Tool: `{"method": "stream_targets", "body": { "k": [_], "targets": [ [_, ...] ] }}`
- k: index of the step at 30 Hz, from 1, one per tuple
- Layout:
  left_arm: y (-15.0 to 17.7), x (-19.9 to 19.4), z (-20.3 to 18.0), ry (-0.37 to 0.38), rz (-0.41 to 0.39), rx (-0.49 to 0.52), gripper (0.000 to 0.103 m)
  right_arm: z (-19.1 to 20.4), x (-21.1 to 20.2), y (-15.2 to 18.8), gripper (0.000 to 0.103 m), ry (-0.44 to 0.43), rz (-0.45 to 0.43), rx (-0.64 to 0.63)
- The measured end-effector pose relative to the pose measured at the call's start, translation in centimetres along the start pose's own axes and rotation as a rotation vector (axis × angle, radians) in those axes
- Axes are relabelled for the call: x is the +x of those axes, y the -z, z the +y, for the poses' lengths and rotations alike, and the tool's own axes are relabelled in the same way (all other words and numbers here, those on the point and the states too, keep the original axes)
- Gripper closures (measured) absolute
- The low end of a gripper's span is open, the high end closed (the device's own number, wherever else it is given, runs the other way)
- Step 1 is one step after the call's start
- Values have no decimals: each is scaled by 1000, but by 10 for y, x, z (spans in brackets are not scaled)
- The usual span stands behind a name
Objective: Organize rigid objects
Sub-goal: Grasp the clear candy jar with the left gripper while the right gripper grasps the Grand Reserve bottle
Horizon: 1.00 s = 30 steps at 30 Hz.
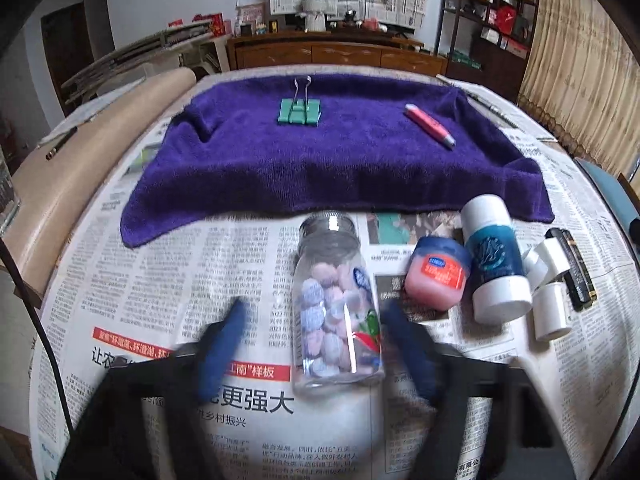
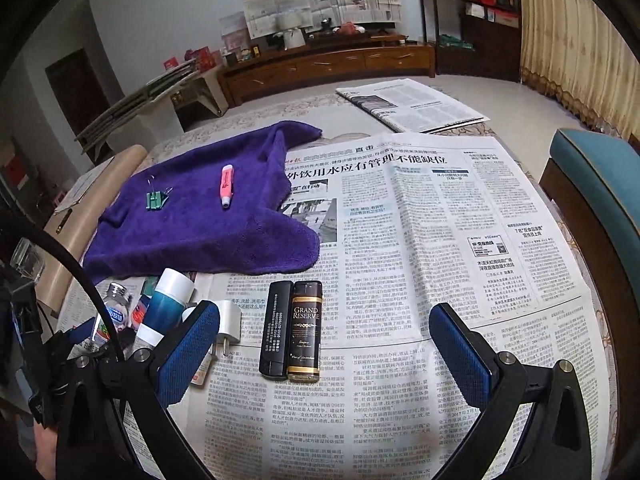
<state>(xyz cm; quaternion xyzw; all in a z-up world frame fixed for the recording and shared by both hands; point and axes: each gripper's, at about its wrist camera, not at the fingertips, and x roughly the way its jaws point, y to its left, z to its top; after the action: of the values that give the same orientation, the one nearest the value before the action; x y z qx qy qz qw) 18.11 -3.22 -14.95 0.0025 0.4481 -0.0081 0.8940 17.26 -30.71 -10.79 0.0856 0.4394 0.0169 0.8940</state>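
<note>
A purple towel (image 1: 320, 160) (image 2: 200, 224) lies on the newspaper-covered table with a green binder clip (image 1: 300, 111) (image 2: 155, 199) and a pink highlighter (image 1: 430, 125) (image 2: 226, 185) on it. My left gripper (image 1: 314, 344) is open, its blue fingers either side of a clear jar of pastel candies (image 1: 336, 308) lying on the paper. Right of the jar are a pink jelly tub (image 1: 438, 274), a teal and white bottle (image 1: 496, 260) and a white plug (image 1: 548, 280). My right gripper (image 2: 324, 344) is open and empty above two dark lighters (image 2: 292, 330).
Newspaper (image 2: 440, 240) covers the table. A beige roll (image 1: 80, 184) lies along the left edge. A teal chair (image 2: 600, 200) stands at the right. A second newspaper (image 2: 408, 104) lies at the far end. A glass (image 1: 6, 200) stands at the far left.
</note>
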Motion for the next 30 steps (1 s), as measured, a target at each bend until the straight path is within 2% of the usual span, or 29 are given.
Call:
{"method": "stream_targets", "body": {
  "k": [2,9,16,24,30],
  "targets": [
    [-1,0,-1,8,-3,7,64,0,2,1,0,2,9,3],
    [6,-9,15,52,-6,-35,64,5,5,3,0,1,17,-20],
    [9,-23,40,35,-9,-69,64,10,9,6,0,61,35,-82],
    [11,-21,38,70,15,-68,64,-5,26,11,2,145,73,-90],
    [11,-22,38,88,25,-65,64,1,45,13,2,153,101,-114]
  ]
}}
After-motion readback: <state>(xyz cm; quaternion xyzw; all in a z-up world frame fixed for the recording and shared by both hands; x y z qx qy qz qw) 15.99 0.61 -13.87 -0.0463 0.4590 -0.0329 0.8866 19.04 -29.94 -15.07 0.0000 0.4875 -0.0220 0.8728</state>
